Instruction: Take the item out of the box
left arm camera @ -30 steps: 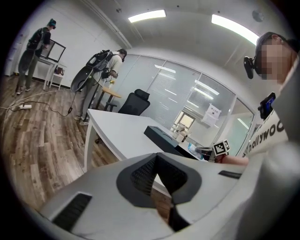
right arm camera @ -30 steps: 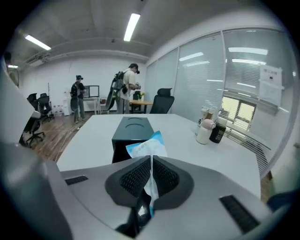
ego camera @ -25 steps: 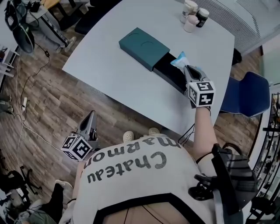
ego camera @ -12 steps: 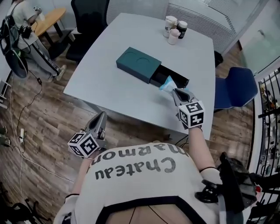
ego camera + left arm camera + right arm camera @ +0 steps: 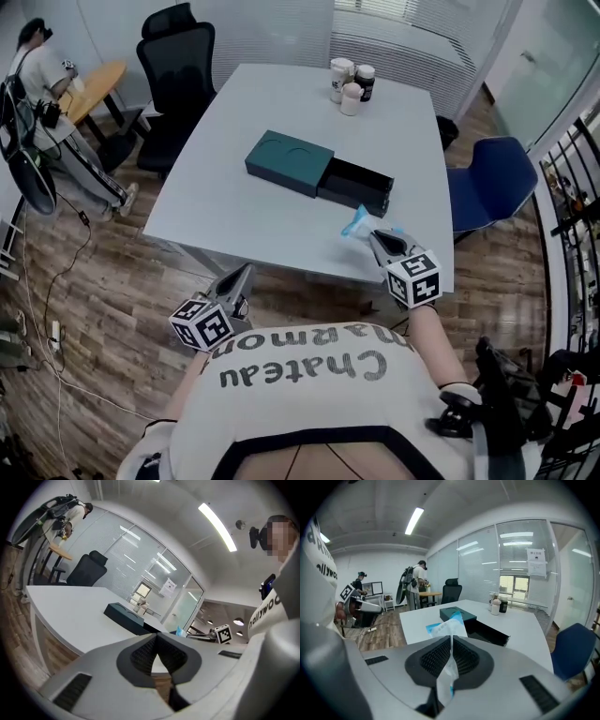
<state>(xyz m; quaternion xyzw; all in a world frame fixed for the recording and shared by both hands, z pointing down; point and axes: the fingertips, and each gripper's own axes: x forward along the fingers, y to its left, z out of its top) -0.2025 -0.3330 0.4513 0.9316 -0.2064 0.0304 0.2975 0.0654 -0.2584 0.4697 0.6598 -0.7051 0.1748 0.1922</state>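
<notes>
1. The right gripper is held out in front of the person's right side on a bare, nearly straight forearm. It points away from the body and tilts somewhat downward.
2. Its tips hang over the near right part of the white table, close to the table's front edge, with the marker cube behind them toward the person.
3. In the right gripper view the two jaws are pressed together on a thin blue and white packet. The packet stands up between the ribbed pads, and its top fans out above the tips.
4. From the head view the packet is out of the box and up in the air. It is near the drawer's open end but apart from it, on the person's side.
5. The box lies flat in the middle of the table. Its dark green sleeve is at the left and its black drawer is slid out to the right.
6. The left gripper sits low in front of the person's left side, off the table and over the wooden floor. Its tips aim about level toward the table's front edge.
7. In the left gripper view its jaws meet at the tips, with nothing between them.
8. A few jars stand at the far end of the table.
</notes>
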